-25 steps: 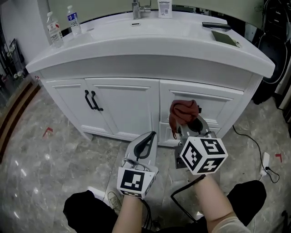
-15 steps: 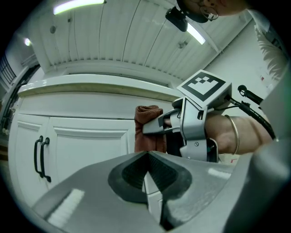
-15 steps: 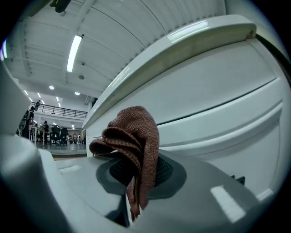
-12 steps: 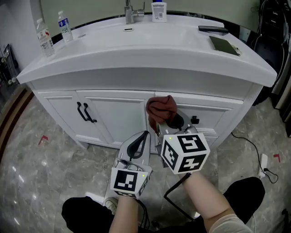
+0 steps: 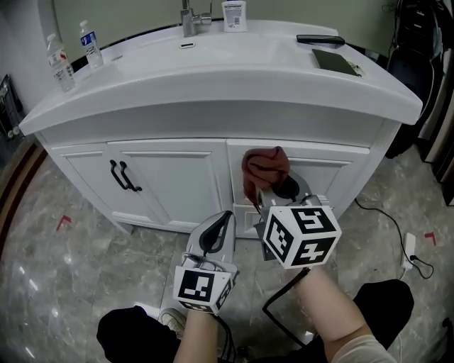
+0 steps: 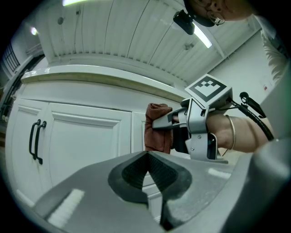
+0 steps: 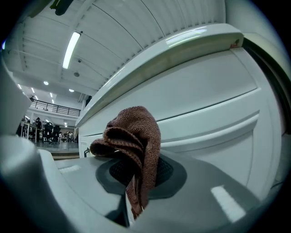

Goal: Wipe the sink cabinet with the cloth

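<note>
A rust-brown knitted cloth point(image 5: 264, 169) is bunched against the upper drawer front of the white sink cabinet point(image 5: 177, 177), just right of the doors. My right gripper point(image 5: 273, 193) is shut on the cloth point(image 7: 135, 136), whose loose end hangs down between the jaws. In the left gripper view the cloth point(image 6: 158, 127) and the right gripper point(image 6: 170, 122) show against the cabinet front. My left gripper point(image 5: 220, 228) hangs lower and to the left, shut with nothing in it point(image 6: 148, 175), clear of the cabinet.
Two black handles point(image 5: 122, 177) sit on the left doors. On the countertop point(image 5: 234, 60) stand two water bottles point(image 5: 60, 62), a faucet point(image 5: 189, 15), a dark flat case point(image 5: 335, 62) and a remote. A cable point(image 5: 383, 216) lies on the marble floor at right.
My right gripper carried the cloth left along the cabinet front, then back right a little. The left gripper stayed low and shut.
</note>
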Action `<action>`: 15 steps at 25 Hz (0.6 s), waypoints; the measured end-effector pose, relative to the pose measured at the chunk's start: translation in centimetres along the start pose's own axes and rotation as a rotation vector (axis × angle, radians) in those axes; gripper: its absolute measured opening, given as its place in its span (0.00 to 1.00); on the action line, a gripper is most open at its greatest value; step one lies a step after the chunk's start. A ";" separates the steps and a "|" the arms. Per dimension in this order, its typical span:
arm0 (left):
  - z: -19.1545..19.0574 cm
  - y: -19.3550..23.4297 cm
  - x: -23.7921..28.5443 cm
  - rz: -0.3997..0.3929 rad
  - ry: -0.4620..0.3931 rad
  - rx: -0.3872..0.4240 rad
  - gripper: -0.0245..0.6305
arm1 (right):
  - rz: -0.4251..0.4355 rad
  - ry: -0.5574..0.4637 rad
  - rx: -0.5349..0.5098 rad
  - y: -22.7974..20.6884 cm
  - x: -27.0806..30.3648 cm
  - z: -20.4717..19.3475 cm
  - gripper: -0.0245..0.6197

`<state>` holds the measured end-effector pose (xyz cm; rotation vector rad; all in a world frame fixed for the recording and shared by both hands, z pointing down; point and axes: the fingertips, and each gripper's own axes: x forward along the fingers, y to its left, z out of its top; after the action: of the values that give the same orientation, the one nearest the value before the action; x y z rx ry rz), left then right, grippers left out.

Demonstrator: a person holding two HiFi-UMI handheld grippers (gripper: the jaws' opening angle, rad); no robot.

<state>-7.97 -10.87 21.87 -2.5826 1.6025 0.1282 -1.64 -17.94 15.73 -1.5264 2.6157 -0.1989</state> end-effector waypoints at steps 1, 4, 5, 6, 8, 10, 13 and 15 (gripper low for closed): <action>0.0 -0.3 -0.1 -0.004 0.000 -0.003 0.04 | -0.010 0.001 -0.004 -0.5 -0.3 0.1 0.17; 0.1 -1.2 -0.1 -0.023 -0.001 -0.016 0.04 | -0.039 0.001 -0.014 -2.0 -1.2 0.5 0.17; 0.1 -1.6 -0.1 -0.030 -0.002 -0.017 0.04 | -0.049 0.003 -0.016 -2.5 -1.5 0.5 0.17; 0.1 -1.9 -0.1 -0.033 -0.003 -0.019 0.04 | -0.059 0.004 -0.016 -2.9 -1.9 0.6 0.17; 0.2 -2.4 -0.1 -0.037 -0.007 -0.028 0.04 | -0.077 0.006 -0.010 -3.6 -2.5 0.6 0.17; 0.4 -3.2 0.0 -0.048 -0.007 -0.034 0.04 | -0.086 0.006 0.012 -4.2 -3.1 0.7 0.17; 0.8 -4.4 0.5 -0.072 -0.007 -0.018 0.04 | -0.098 0.002 0.052 -5.6 -4.1 1.2 0.17; 1.1 -5.1 0.9 -0.078 -0.015 -0.018 0.04 | -0.115 -0.006 0.061 -6.7 -4.9 1.8 0.17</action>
<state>-2.99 -9.23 20.88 -2.6462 1.5007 0.1554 6.81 -17.06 15.20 -1.6554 2.4944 -0.2810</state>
